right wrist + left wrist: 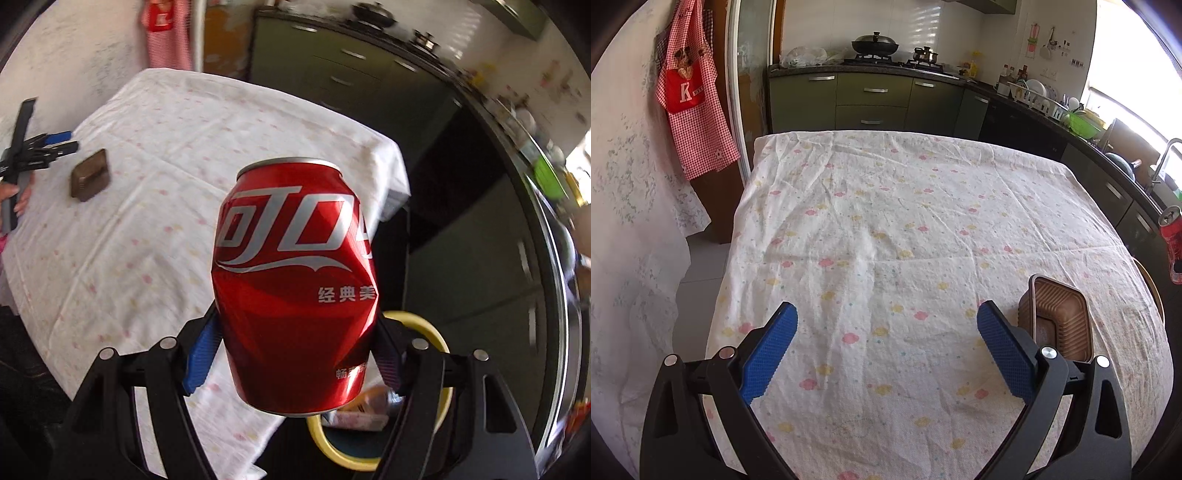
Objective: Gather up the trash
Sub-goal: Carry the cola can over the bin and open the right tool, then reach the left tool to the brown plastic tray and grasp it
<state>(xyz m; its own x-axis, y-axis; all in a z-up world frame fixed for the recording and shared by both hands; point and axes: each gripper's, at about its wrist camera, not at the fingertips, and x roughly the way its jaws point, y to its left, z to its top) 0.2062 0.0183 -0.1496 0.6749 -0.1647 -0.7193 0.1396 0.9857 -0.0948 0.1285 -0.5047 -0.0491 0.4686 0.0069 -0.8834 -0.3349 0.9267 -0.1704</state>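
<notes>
red dented can [295,288] clamped upright between the blue pads [201,360] of the right tool [295,354], held in the air past the surface's edge, over a yellow-rimmed bin [439,343] with wrappers visible inside. sides of the can creased where the pads press.

left tool [886,325] held low over the surface [886,221], pointing along it toward the kitchen cabinets [871,99], jaws spread wide with nothing between them. brown ribbed tray [1058,317] lying upside down on the flowered cloth, just beside the right-hand blue finger [1004,350], apart from the pads.

seen only from the left wrist: red checked apron [690,99] hanging on the wall, wok [874,45] on the stove, dish rack [1038,98], and the can [1171,240] as a small red shape at the far right edge, off the surface.

seen only from the right wrist: the bin below the can, the left tool [61,142] from the outside with a hand [16,195] gripping its handle, and the tray [90,180] resting on the cloth near that tool's tips.
</notes>
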